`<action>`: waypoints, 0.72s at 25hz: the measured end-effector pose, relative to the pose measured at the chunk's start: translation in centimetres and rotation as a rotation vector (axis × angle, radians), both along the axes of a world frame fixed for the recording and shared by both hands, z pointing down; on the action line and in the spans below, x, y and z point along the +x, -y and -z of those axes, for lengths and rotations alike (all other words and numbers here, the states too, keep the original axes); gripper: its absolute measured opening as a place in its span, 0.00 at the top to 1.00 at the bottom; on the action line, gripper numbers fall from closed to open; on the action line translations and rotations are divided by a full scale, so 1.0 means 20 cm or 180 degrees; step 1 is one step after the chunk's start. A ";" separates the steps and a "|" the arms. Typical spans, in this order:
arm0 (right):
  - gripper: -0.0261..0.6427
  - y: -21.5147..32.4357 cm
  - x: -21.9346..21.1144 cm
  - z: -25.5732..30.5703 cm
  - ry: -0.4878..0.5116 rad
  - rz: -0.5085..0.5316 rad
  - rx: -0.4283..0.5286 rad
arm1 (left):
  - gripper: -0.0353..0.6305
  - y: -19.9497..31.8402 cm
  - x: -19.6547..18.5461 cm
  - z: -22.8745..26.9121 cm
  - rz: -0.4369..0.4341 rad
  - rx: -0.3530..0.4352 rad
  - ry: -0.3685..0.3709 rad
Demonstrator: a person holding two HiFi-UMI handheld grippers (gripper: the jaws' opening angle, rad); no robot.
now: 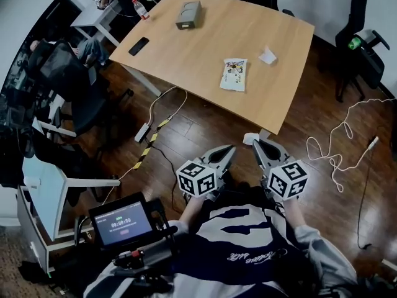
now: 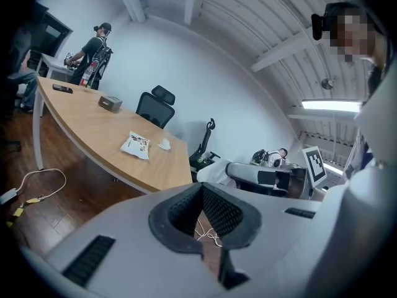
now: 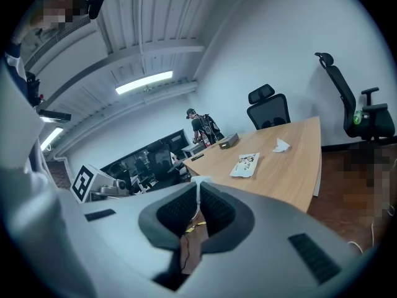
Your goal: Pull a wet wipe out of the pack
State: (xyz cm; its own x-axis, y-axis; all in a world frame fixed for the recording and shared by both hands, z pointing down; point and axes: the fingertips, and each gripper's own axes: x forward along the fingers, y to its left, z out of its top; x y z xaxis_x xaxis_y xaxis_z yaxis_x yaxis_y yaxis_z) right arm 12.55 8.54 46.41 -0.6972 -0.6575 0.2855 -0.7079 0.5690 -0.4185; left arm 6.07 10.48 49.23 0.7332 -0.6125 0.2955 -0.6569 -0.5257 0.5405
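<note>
Pale wood worktop (image 1: 186, 54) carries the wipe pack (image 1: 234, 74), lying flat near its front edge, well apart from us. We hold the left gripper (image 1: 229, 149) and right gripper (image 1: 256, 144) over the floor (image 1: 205, 126), each pressed together, pinching nothing.

The pack (image 1: 234, 74) shows print too small to read.

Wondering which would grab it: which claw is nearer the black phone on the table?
Left. The phone lies far ahead and leftward of the left claw; the right claw hangs beside that claw, further right.
</note>
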 end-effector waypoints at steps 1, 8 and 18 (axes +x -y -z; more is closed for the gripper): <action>0.95 -0.03 0.00 0.00 0.0019 0.0012 0.0001 | 0.94 -0.04 0.00 0.00 0.0014 -0.0011 0.0016; 0.95 -0.19 -0.06 0.01 0.0131 0.0092 0.0051 | 0.94 -0.22 -0.05 0.00 0.0093 -0.0109 0.0027; 0.95 -0.38 -0.24 0.06 0.0075 0.0020 0.0128 | 0.94 -0.46 -0.23 0.03 0.0165 -0.0018 -0.0025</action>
